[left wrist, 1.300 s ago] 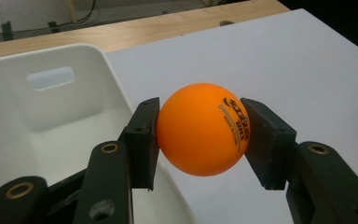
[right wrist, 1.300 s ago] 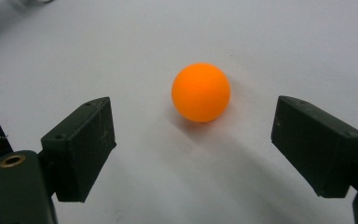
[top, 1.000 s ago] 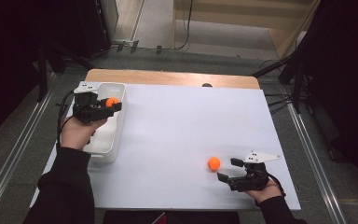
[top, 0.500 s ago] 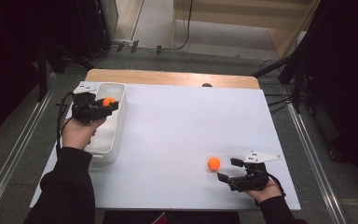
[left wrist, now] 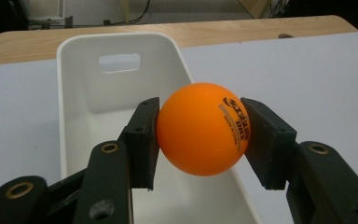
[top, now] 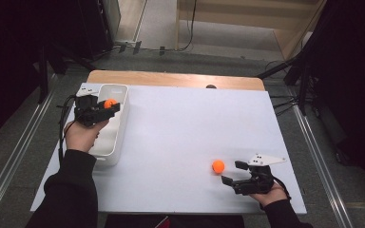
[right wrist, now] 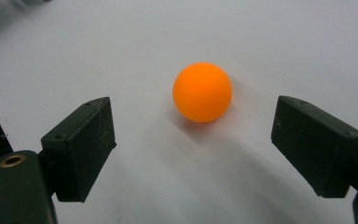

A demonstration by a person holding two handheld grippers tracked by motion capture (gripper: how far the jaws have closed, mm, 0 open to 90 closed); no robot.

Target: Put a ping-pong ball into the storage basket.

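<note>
My left gripper (top: 110, 106) (left wrist: 200, 135) is shut on an orange ping-pong ball (top: 109, 103) (left wrist: 202, 128) with dark print, held above the long white bin (top: 113, 124) (left wrist: 81, 88) at the table's left side. A second orange ball (top: 218, 166) (right wrist: 202, 92) lies on the white table near the front right. My right gripper (top: 231, 173) (right wrist: 200, 144) stands open just right of that ball, its jaws wide apart and the ball a little ahead of them, untouched.
The white tabletop (top: 190, 123) ends in a wooden strip (top: 171, 79) at the far edge, where a small dark knob (top: 211, 86) sits. The bin has a handle slot (left wrist: 119, 62) in its far wall. Metal rails and dark stands flank the table.
My left gripper has carried its orange ball a little toward the far end of the bin, staying over it. The right gripper and the loose ball have not moved.
</note>
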